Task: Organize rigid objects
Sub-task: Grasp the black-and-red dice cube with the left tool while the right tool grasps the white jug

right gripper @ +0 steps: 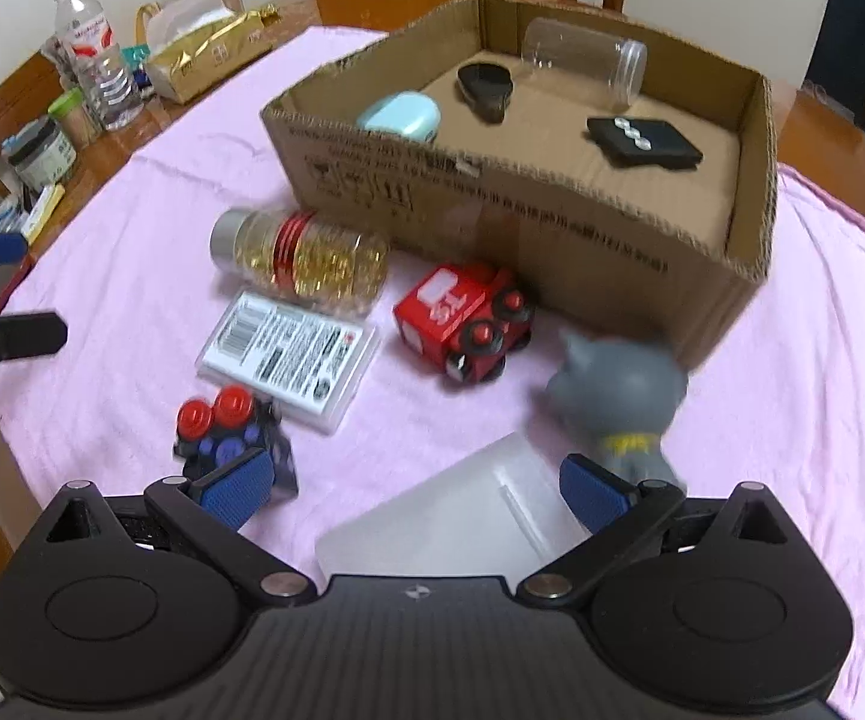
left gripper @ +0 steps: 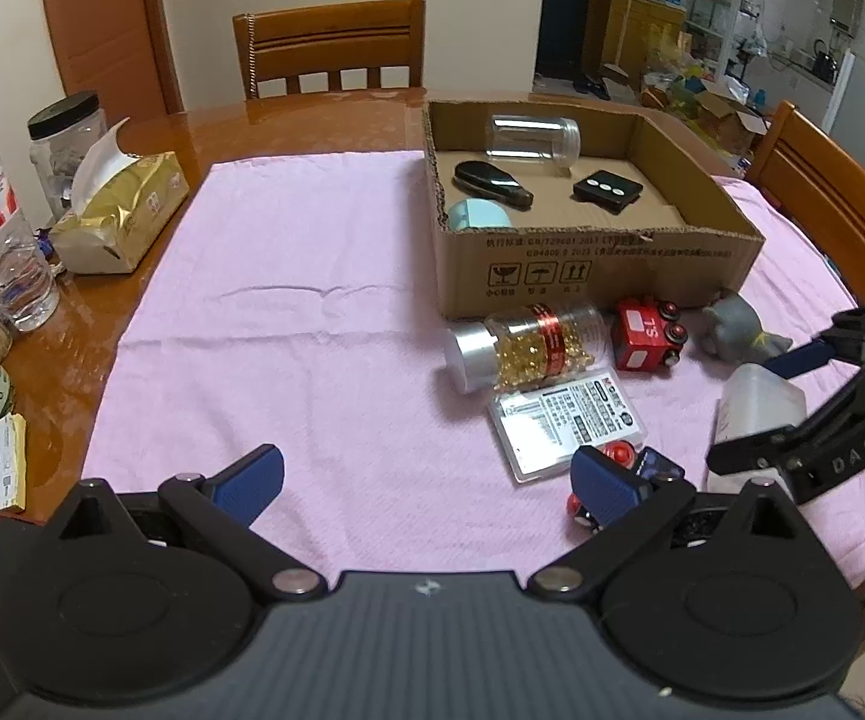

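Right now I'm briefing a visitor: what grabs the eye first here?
The open cardboard box on the pink cloth, already holding a clear jar lying on its side. In front of it lie a capsule bottle and a red toy train. The right gripper straddles a translucent container.

Soft cloth, raw cardboard, glossy wood and a lot of plastic

I see a matt pink cloth with light creases over the glossy varnished wood table; the cardboard box is dull brown with rough corrugated edges; the capsule bottle is clear shiny plastic with a brushed silver cap; the red toy truck looks glossy; the grey figurine is smooth and matt; the frosted plastic box is translucent; my fingers carry blue textured pads on matt black plastic
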Demonstrator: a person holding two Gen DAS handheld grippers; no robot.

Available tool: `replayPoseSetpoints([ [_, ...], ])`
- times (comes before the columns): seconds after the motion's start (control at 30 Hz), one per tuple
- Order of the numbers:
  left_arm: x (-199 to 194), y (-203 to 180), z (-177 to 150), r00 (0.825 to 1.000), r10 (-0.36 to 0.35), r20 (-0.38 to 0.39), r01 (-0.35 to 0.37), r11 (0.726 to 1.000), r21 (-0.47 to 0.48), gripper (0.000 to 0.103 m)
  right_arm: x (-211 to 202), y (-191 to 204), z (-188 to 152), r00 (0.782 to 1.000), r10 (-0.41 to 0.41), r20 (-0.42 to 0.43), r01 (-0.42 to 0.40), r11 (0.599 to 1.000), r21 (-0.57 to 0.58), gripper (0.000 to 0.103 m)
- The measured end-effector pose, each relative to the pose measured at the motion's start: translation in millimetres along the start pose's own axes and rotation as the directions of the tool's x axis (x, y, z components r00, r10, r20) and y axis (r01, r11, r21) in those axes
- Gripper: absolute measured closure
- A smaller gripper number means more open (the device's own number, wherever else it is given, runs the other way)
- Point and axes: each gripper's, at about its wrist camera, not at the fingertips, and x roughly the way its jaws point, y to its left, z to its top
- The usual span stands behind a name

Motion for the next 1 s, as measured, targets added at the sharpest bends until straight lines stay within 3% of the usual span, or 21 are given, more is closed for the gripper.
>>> replayPoseSetpoints([
  [0.2, 8, -5, -1, 1.0, -0.024, -0.016, 0.024, 0.999, 0.032, 0.002, -5, 14, -24, 0.996, -0.033, -0.086, 0.037, 0.998, 0.047, 0.0],
  [0.53, 29, -38, 7, 0.994, -0.094, -0.057, 0.099, 0.99, 0.101, 0.002, 13, 25, -49, 0.984, -0.148, -0.103, 0.156, 0.986, 0.065, 0.0],
  [0.83, 44, -68, -8, 0.981, -0.157, -0.114, 0.185, 0.932, 0.312, 0.003, 6, 22, -60, 0.99, -0.14, -0.03, 0.141, 0.99, 0.019, 0.0],
  [0.9, 49, -71, -10, 0.976, -0.17, -0.138, 0.208, 0.919, 0.335, 0.007, 7, 23, -60, 0.99, -0.139, -0.014, 0.139, 0.99, 0.013, 0.0],
  [1.0, 55, -76, -14, 0.971, -0.182, -0.157, 0.228, 0.905, 0.359, 0.02, 6, 22, -62, 0.991, -0.134, 0.004, 0.134, 0.991, 0.003, 0.0],
])
